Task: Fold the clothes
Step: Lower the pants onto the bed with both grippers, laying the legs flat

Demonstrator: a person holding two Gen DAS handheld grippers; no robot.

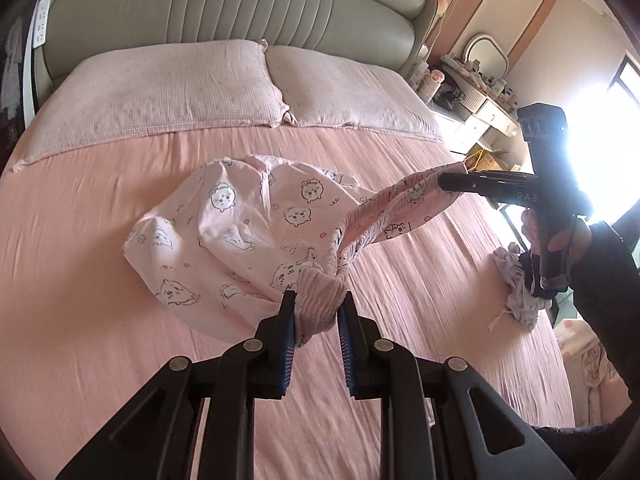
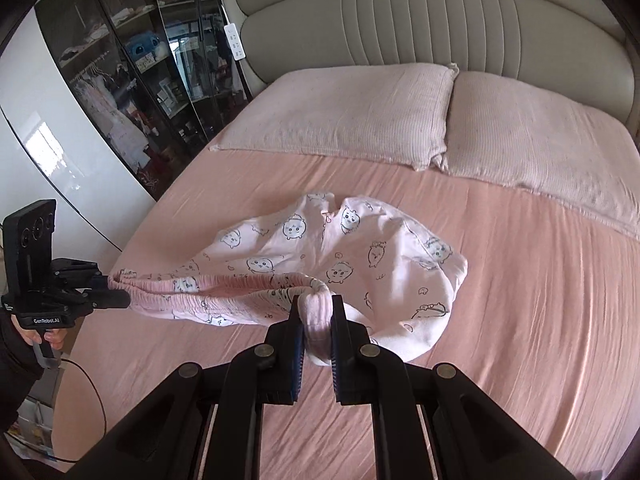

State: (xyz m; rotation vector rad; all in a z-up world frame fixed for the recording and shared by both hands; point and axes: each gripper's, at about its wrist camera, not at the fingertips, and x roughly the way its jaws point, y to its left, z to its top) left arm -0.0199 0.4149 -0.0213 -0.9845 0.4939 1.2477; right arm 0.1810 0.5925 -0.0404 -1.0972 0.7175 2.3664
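The left gripper (image 1: 316, 312) is squeezed tight on one end of the stretchy waistband (image 1: 384, 216) of a pair of pink shorts (image 1: 240, 220) with little cartoon faces. The right gripper (image 2: 316, 316) pinches the other end the same way. Between them the waistband hangs like a loose rope, a bit above the bed (image 1: 100, 280).

The rest of the shorts lies in a puffy heap near the middle of the bed, short of the two pillows (image 1: 160, 88) at the head end. The legs look bunched up, not flat, though the pictures are blurry so it is hard to be sure.

What could go wrong? Each gripper holds a thick scrunched wad, so if the hands pull apart too hard, the cloth could slip out. If the shorts are set down while the legs are still in a heap, the fold will trap lumps and come out crooked. Another small piece of clothing (image 1: 520, 296) sits near the right edge of the bed and could get dragged along.
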